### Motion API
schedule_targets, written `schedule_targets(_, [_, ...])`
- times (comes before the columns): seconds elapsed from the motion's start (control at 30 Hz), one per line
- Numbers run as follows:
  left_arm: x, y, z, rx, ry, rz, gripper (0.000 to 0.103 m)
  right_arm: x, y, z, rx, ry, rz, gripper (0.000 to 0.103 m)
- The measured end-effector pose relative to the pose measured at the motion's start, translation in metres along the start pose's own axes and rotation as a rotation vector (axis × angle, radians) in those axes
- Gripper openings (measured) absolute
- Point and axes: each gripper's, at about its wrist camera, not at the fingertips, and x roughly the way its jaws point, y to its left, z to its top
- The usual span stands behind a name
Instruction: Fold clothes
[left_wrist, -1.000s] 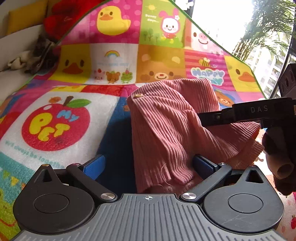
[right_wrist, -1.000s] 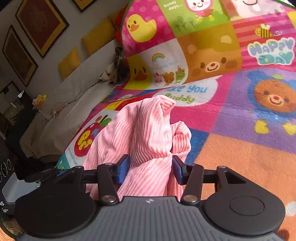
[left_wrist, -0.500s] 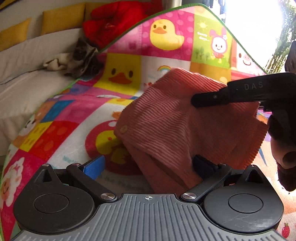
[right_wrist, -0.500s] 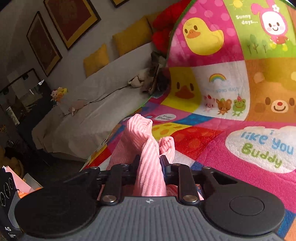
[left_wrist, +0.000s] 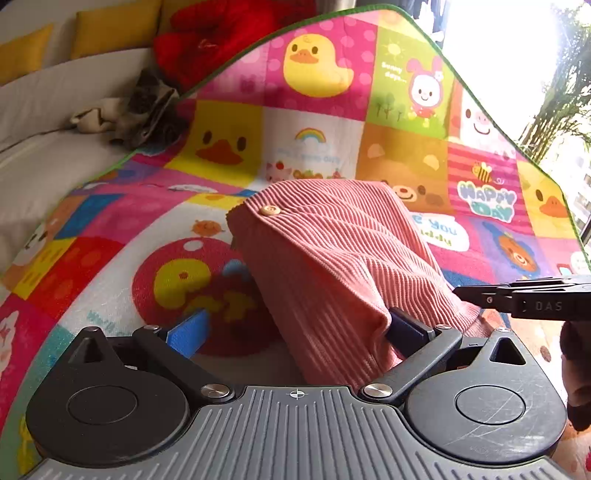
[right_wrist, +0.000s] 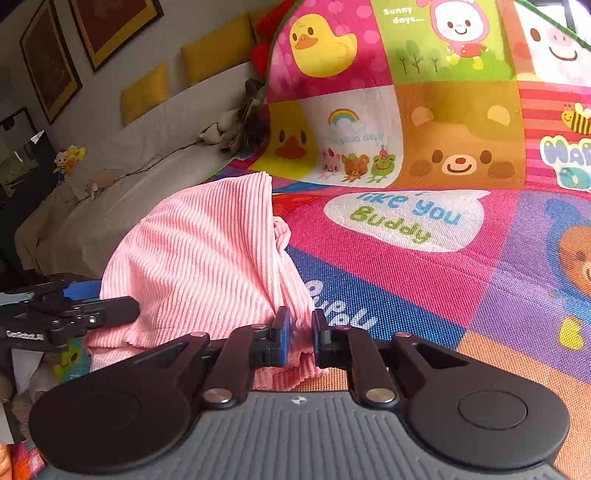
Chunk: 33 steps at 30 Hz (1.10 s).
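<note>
A pink ribbed garment (left_wrist: 332, 266) with a wooden button (left_wrist: 269, 211) is bunched up on the colourful cartoon play mat (left_wrist: 110, 258). My left gripper (left_wrist: 295, 330) is open and wide; the cloth's lower edge drapes against its right finger (left_wrist: 406, 328), while the blue left pad (left_wrist: 188, 332) is bare. In the right wrist view the garment (right_wrist: 207, 258) rises to the left. My right gripper (right_wrist: 299, 332) is closing, with a fold of the hem pinched between its pads. Each gripper shows in the other's view: the right one (left_wrist: 517, 299), the left one (right_wrist: 55, 314).
The mat (right_wrist: 443, 277) curves up at the back. A white-covered sofa (left_wrist: 44, 155) with yellow cushions (left_wrist: 110, 29), a red plush (left_wrist: 221, 33) and a grey cloth heap (left_wrist: 147, 107) lies to the left. A bright window (left_wrist: 517, 55) is at the right. Framed pictures (right_wrist: 110, 26) hang on the wall.
The right jaws have closed from wide apart onto a fold of the pink garment. In the left wrist view the right gripper has dropped from mid-right to low right.
</note>
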Motion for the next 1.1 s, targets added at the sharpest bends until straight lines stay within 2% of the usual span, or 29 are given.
schedule_targets(0.2, [0.006,0.006,0.001,0.034,-0.008,0.037,0.103,0.009,0.015,-0.004,0.009,0.006,0.008,0.013])
schedule_targets(0.4, [0.007,0.023,0.003,-0.003,-0.006,0.075,0.103,0.012,0.033,-0.009,-0.009,0.018,0.033,0.013])
schedule_targets(0.6, [-0.013,0.015,-0.012,-0.015,-0.004,0.076,0.103,0.002,0.038,-0.020,-0.081,-0.041,-0.010,0.016])
schedule_targets(0.83, [-0.057,-0.009,-0.046,-0.067,-0.009,0.110,0.103,-0.033,0.030,-0.038,-0.052,-0.111,-0.022,0.055])
schedule_targets(0.93, [-0.074,-0.023,-0.064,-0.102,0.006,0.131,0.103,-0.047,0.034,-0.052,-0.076,-0.082,-0.022,0.075])
schedule_targets(1.0, [-0.080,-0.034,-0.077,-0.104,0.027,0.151,0.103,-0.056,0.038,-0.063,-0.096,-0.060,-0.022,0.095])
schedule_targets(1.07, [-0.085,-0.044,-0.090,-0.103,0.050,0.162,0.103,-0.063,0.042,-0.073,-0.118,-0.036,-0.029,0.103])
schedule_targets(1.1, [-0.087,-0.048,-0.094,-0.098,0.053,0.172,0.103,-0.066,0.045,-0.079,-0.131,-0.023,-0.039,0.103])
